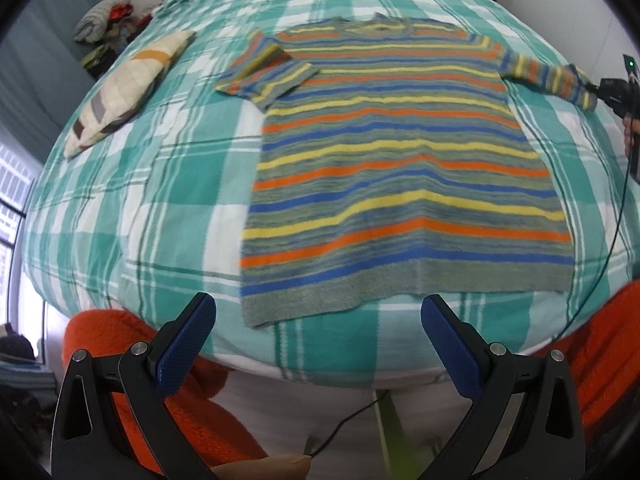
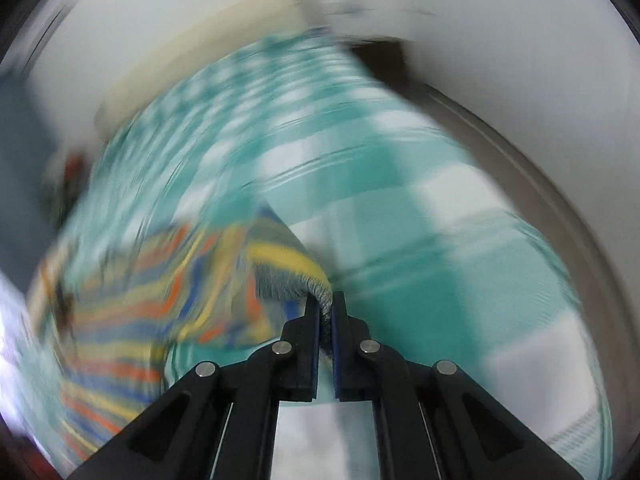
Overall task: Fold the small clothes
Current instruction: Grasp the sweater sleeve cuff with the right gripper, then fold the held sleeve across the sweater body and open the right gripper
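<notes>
A striped knit sweater (image 1: 400,168) in orange, yellow, blue and grey lies flat on the green-and-white checked bedspread (image 1: 152,184). Its left sleeve (image 1: 268,72) is folded in over the chest. My left gripper (image 1: 318,312) hovers open just short of the hem, nothing between its blue pads. My right gripper (image 2: 327,300) is shut on the grey cuff of the right sleeve (image 2: 280,264); in the left wrist view it (image 1: 600,92) shows at the far right, pulling that sleeve (image 1: 552,76) outward. The right wrist view is heavily blurred.
A patterned pillow (image 1: 124,88) lies on the bed's left side. A heap of clothes (image 1: 104,24) sits beyond the bed at the upper left. An orange knit garment (image 1: 120,340) on a person is at the near edge. A black cable (image 1: 608,248) runs along the right.
</notes>
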The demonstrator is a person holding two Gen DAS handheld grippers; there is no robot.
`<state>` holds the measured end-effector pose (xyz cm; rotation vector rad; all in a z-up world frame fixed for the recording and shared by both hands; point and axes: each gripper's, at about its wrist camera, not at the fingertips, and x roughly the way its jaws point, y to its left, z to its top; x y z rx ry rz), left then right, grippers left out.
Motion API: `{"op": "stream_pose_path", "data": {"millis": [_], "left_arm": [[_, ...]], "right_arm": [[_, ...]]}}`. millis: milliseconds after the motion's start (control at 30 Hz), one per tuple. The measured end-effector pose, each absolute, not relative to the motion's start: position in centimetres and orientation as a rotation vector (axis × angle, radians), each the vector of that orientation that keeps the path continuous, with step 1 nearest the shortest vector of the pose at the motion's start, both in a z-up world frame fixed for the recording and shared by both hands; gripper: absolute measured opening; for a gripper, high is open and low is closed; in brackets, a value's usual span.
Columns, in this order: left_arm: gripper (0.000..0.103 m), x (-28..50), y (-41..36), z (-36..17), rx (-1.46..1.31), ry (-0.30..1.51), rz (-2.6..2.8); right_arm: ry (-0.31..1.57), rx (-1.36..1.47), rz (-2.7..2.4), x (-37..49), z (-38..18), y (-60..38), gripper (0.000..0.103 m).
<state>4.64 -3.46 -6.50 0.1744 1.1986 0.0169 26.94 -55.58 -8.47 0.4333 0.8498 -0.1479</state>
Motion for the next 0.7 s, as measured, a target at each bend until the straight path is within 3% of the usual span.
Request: {"op": "stream_pose_path", "data": {"millis": [167,300,500,567,600,633,700], "left_arm": [[0.102,4.3,-4.7,-5.7,0.202,1.179,-0.006],[0.102,4.3,-4.4,-5.3,0.192,1.167,0.014],[0.102,4.4,-4.1,-5.7,0.182,1.182,0.017],[0.102,4.4,-4.0,-5.8,0.178,1.184,0.017],[0.102,4.4,-4.0,-6.0,0.177,1.189,0.016],[0.102,4.4,-4.1,-6.2,0.177,1.196,0.015],[0.102,4.5,-4.2,-6.5,0.18,1.209,0.011]], "right_arm": [[0.943,0.581,-0.13,26.9,-11.1,-58.4,0.004],[0.867,0.785,-0.162,25.6,-11.3,-59.9,0.004],[0.96,0.875,-0.249,25.2,-14.2,-61.4,0.007],[0.927,0.852,-0.228,25.4,-13.3,-61.4,0.033],[0.909,0.841,-0.232,25.2,-12.9,-61.5,0.054],[0.895,0.839,-0.221,25.1,-12.7,-61.4,0.061],[0.925,0.762,-0.223,25.8,-12.5,-60.7,0.063]]}}
